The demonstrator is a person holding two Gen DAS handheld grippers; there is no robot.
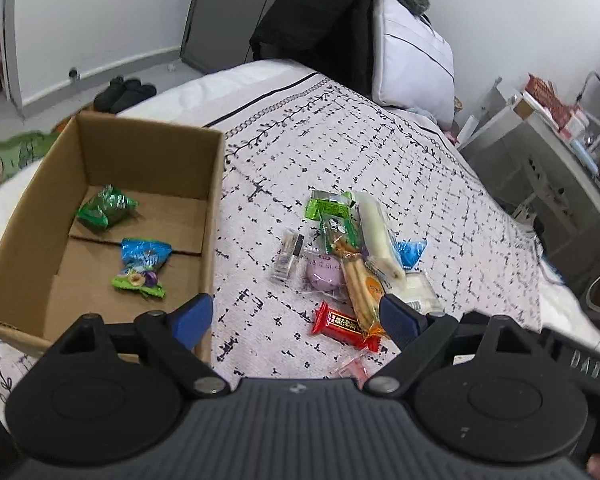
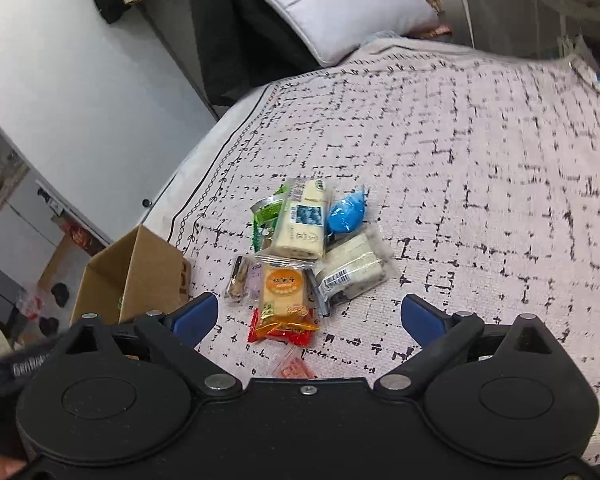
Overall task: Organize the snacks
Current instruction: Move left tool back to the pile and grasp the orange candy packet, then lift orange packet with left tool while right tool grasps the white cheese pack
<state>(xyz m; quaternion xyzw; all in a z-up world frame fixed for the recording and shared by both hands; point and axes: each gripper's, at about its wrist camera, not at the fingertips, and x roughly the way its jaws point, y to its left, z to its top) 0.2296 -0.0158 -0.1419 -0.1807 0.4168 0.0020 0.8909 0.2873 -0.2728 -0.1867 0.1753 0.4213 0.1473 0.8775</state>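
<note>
A heap of wrapped snacks [image 1: 352, 256] lies on the patterned bedspread, with a red bar [image 1: 345, 326] and an orange cracker pack [image 1: 366, 294] at its near edge. Left of it stands an open cardboard box [image 1: 216, 184] that holds a green packet [image 1: 106, 210] and a blue-and-green packet [image 1: 142, 268]. My left gripper [image 1: 296, 316] hovers open above the bedspread between box and heap, nothing between its blue fingers. In the right wrist view the heap [image 2: 304, 248] lies just ahead of my right gripper [image 2: 310, 316], which is also open and empty. The box [image 2: 140, 276] shows at its left.
A pink wrapper [image 1: 350, 368] lies close under the left gripper. A grey pillow [image 1: 412, 60] and dark clothes sit at the bed's head. White shelves [image 1: 540, 152] with clutter stand right of the bed. Black slippers [image 1: 124, 92] lie on the floor beyond the box.
</note>
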